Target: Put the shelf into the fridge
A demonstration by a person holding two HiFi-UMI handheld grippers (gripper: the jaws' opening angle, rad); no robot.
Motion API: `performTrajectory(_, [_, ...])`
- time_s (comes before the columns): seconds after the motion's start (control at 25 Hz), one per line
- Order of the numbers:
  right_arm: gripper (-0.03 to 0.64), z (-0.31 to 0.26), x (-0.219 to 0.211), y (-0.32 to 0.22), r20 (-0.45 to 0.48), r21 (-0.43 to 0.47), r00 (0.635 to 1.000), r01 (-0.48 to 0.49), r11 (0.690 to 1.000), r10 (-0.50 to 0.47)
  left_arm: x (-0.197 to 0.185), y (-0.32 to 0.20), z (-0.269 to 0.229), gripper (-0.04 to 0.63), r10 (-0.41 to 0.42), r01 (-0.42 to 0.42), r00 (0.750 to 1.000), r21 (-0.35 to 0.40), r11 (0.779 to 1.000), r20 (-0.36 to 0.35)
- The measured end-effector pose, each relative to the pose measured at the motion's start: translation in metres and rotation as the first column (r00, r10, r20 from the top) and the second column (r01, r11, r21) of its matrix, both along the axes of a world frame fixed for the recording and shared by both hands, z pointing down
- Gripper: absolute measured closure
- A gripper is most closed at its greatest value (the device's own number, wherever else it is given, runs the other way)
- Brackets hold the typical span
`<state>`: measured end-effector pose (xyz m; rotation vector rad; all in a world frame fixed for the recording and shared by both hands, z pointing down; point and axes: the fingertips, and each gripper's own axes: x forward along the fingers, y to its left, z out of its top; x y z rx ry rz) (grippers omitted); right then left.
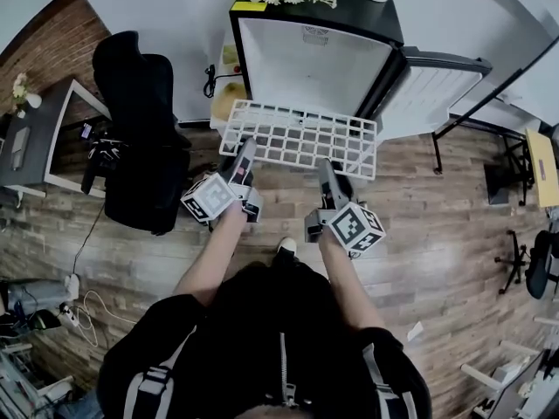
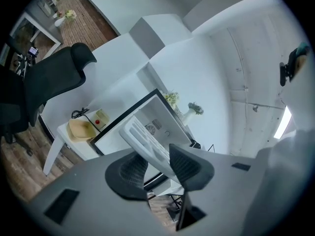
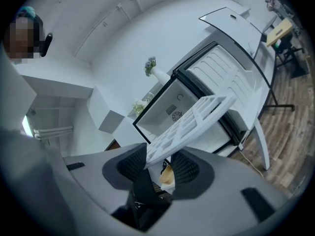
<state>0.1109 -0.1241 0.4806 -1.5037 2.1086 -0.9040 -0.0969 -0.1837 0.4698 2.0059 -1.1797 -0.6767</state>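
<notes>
White plastic grid shelf (image 1: 301, 135) is held level in mid-air, stretching away from both sets of fingers toward the small black fridge (image 1: 306, 68), whose door stands open just beyond it. My left gripper (image 1: 247, 149) is clamped on the shelf's near edge. My right gripper (image 1: 326, 166) pinches that same edge further right.

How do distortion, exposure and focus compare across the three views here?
Head view: fisheye bends walls and floorboards, yet the shelf grid stays crisp and the fridge interior is evenly lit. Left gripper view: dark round vignette, shelf washed out and soft near the jaws. Right gripper view: same vignette, shelf bars clearer, mosaic patch upper left.
</notes>
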Motion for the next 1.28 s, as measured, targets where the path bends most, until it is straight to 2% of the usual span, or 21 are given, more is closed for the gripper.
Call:
performTrajectory(0.24, [0.456,-0.007,0.007,-0.033,0.006,0.017,1.0,0.024,1.0,-0.024,0.006,-0.028,-0.005,0.449,-0.019,0.019,1.0,0.002,1.0,0.008])
performTrajectory(0.68, [0.456,-0.023,0.008,-0.078,0.004,0.047,0.999,0.036,0.998,-0.036,0.009,-0.071,-0.028,0.449,-0.014,0.015,1.0,0.056,0.998,-0.013])
performTrajectory(0.88, [0.456,-0.027,0.007,-0.098,0.006,0.047,0.999,0.032,0.998,-0.032,0.005,-0.094,-0.026,0.451,-0.022,0.023,1.0,0.053,0.998,-0.012])
performTrajectory(1.28, [0.457,-0.026,0.012,-0.133,0.006,0.033,1.0,0.017,0.999,-0.017,0.015,-0.13,-0.028,0.449,0.02,-0.019,0.999,0.043,0.999,-0.027])
